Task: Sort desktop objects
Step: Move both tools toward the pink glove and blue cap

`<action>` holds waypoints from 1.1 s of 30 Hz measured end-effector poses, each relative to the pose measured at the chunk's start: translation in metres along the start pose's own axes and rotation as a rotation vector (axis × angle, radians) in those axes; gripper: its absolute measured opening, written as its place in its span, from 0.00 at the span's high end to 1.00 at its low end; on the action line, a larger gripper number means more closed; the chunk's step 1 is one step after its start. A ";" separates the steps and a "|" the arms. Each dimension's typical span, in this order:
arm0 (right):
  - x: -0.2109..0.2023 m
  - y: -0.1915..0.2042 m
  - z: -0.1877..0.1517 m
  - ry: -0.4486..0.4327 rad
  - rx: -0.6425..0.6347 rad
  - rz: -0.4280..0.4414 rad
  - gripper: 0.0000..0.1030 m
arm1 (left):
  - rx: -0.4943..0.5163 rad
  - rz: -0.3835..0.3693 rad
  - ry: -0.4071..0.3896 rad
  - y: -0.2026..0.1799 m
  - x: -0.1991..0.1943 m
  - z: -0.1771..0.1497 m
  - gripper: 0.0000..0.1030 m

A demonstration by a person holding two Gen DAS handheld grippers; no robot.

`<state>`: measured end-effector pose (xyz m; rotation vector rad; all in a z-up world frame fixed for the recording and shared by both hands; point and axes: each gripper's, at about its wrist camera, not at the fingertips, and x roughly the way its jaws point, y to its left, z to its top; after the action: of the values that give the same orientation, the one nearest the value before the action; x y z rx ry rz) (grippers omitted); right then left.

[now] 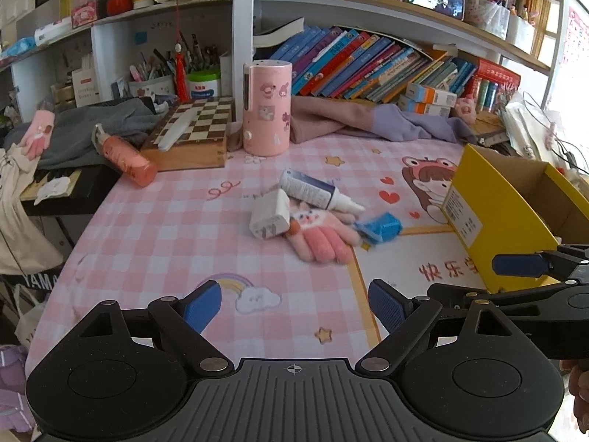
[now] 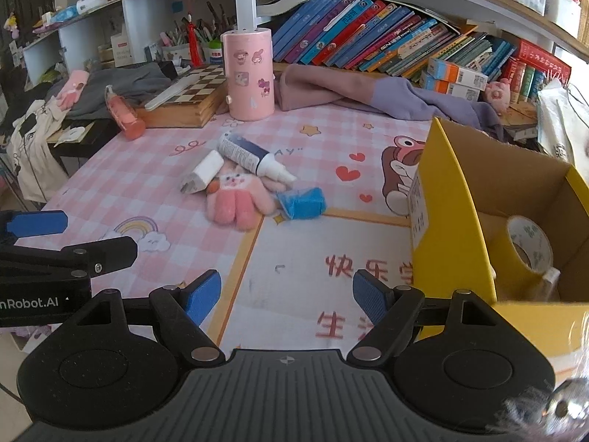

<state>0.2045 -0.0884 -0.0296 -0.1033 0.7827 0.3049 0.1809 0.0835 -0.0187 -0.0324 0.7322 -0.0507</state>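
The pink-and-white checked desk mat with cartoon prints (image 1: 154, 221) covers the work surface and carries all loose items. At its right edge stands an open yellow cardboard box (image 2: 452, 228), label side facing the mat; inside it lies a roll of yellowish packing tape (image 2: 530, 246), leaning against the inner wall. At the rear, a row of slanted paperback books (image 1: 368, 62) fills the lower shelf, with a crumpled mauve and lilac garment (image 1: 368, 119) lying in front of it. Left of the garment stands an upright pink cylindrical container with stickers (image 1: 267, 108), and beside that a wooden folding chessboard case (image 1: 191, 136), against which a salmon-coloured pump bottle (image 1: 125, 158) leans on its side.

Mid-mat, four items lie clustered and touching: a fluffy pink child's glove with an animal face (image 1: 320, 237); a white and dark-blue squeeze bottle with a pointed nozzle (image 1: 316, 191) lying across the glove's cuff; a white plug-in charger block (image 1: 268, 215) against the glove's left side; a small blue plastic clip-like piece (image 1: 381, 228) at its right.

The left gripper (image 1: 294, 304) hangs over the near mat, jaws spread wide, nothing between them. The right gripper (image 2: 287, 296) hangs just beside the box, jaws likewise apart and empty.
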 end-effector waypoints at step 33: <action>0.126 -0.020 0.067 0.120 0.043 0.026 0.25 | -0.042 0.052 0.097 0.028 0.111 0.062 0.14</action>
<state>0.3396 -0.0647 -0.0719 -0.0712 0.9095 0.3078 0.3056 0.1054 -0.0482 -0.0506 0.8303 0.0131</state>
